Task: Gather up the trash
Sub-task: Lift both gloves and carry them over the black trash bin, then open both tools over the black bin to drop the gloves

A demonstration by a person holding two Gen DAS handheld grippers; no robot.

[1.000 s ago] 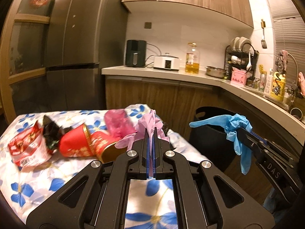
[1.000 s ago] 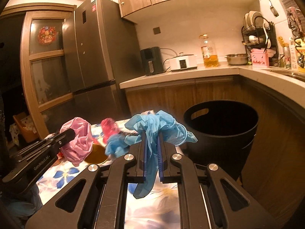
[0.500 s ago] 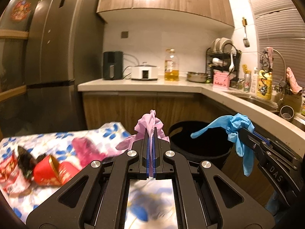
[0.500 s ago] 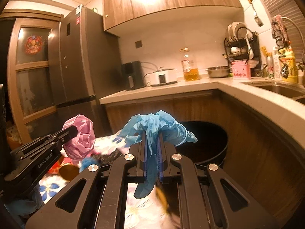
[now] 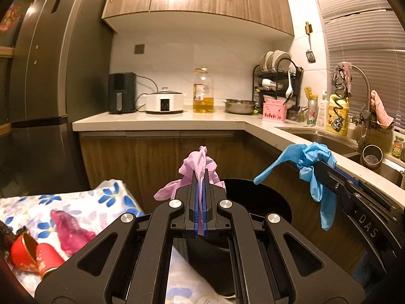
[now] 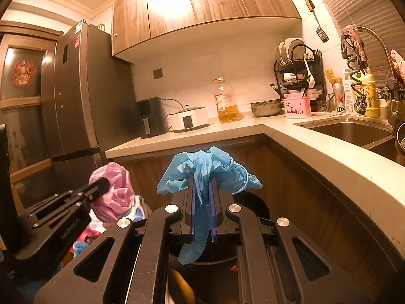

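Here your left gripper (image 5: 201,177) pinched the pink glove (image 5: 197,169) above the black bin's (image 5: 276,200) near rim. Your right gripper (image 6: 202,185) pinched the blue glove (image 6: 205,167) over it.

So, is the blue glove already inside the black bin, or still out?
Still out. The blue glove is clamped in the shut right claw and hangs above the open black bin, not released.

Both claws' bodies hide most of the black bin (image 5: 265,197), and its contents stay unreadable.
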